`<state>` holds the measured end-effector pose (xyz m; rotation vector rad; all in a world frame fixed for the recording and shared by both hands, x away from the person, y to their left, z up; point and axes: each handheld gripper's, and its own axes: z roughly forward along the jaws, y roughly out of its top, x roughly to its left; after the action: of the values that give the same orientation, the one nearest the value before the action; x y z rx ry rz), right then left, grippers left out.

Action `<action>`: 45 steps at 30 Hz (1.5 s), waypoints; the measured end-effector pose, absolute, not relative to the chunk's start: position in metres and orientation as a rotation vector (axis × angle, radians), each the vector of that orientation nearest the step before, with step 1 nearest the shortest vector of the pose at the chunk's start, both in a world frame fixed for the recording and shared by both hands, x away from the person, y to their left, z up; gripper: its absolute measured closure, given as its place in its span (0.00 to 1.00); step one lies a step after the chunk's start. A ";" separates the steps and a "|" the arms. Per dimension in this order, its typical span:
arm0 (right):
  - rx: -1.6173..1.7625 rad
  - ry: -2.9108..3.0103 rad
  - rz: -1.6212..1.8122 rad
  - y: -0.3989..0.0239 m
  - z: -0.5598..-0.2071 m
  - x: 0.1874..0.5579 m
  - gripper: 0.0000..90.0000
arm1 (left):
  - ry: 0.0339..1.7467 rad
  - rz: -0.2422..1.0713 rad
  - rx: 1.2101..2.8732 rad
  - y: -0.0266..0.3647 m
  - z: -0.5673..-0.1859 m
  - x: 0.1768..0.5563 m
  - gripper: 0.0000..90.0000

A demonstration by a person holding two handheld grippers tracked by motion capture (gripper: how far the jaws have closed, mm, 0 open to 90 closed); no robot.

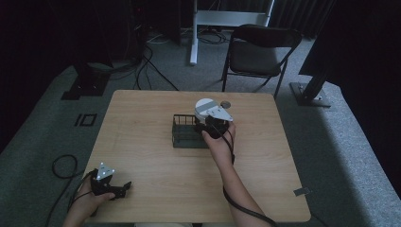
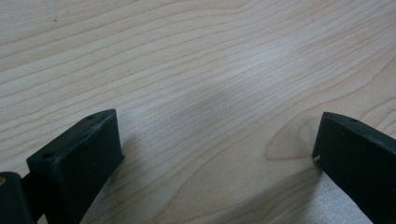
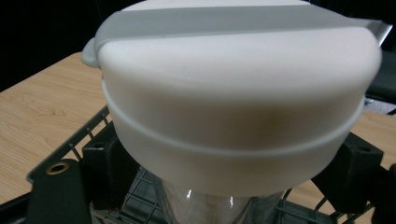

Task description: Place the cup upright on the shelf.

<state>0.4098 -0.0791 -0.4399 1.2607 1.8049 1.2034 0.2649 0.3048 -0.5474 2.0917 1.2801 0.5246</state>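
Gripping lidded jar (image 3: 238, 116), wire basket (image 1: 182, 132) beneath

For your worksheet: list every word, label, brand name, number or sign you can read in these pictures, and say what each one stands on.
None can be read: no text, number or sign shows anywhere.
White lid of the container held in the right claw: plain, with only a bare grey band.
Wire basket, table, left claw: no print; the white dots on its grey plate are only marks.
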 end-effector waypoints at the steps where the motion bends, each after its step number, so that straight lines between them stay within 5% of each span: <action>1: 1.257 1.805 1.199 -0.078 -0.442 0.411 0.20 | 1.280 0.525 2.092 0.305 -0.547 0.265 0.02; 45: 1.395 1.777 1.076 -0.062 -0.475 0.420 0.20 | 1.280 0.525 2.092 0.305 -0.547 0.265 0.02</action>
<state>0.4196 -0.0617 -0.4749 1.3954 1.7775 1.0760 0.2649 0.3048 -0.5474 2.0918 1.2799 0.5249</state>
